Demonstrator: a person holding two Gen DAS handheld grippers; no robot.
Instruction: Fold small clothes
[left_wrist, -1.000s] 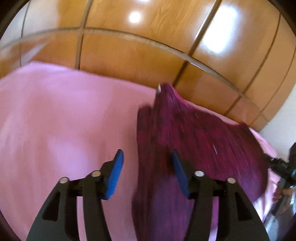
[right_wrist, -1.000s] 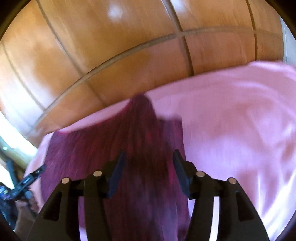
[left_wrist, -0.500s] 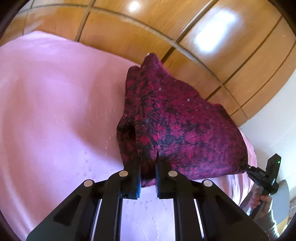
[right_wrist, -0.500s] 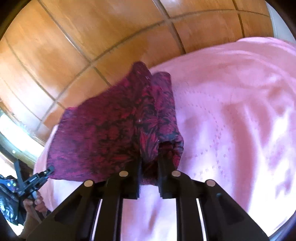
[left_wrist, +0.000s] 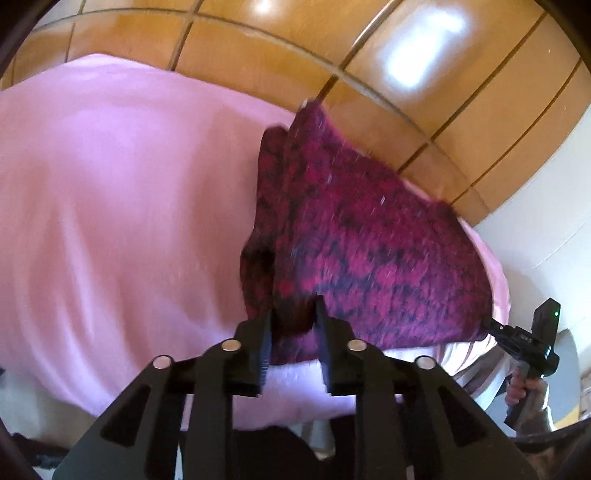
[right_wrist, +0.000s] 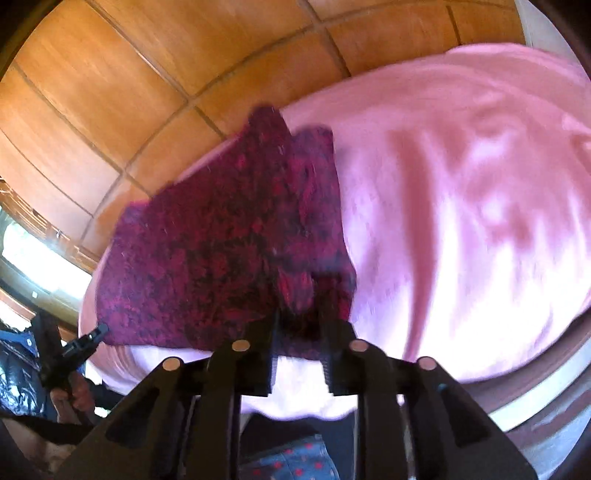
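Left gripper: black two-finger gripper, jaws set narrow, a bunched corner of the cloth pinched between the pads; the jaws have just been opening a little, yet the fabric sits between them and touches both.
Right gripper: black, same build, jaws narrow, clamped on the opposite near corner of the same cloth; its jaws have also just eased apart slightly with the fabric between them.
Garment: small dark magenta knitted piece with a black mottled pattern, held by its near edge at both corners, stretched between the two grippers; its far end narrows to a point near the far edge of the bed. In the right wrist view a folded strip runs along its right side.
Bed cover: pale pink fabric, softly wrinkled, spread under the garment and reaching both sides.
Wall panels: glossy orange-brown wood squares with dark seams, behind the bed.
Other gripper seen from left wrist: the right gripper appears at the garment's far corner, a hand on its handle.
Sharpness: both views are blurred.
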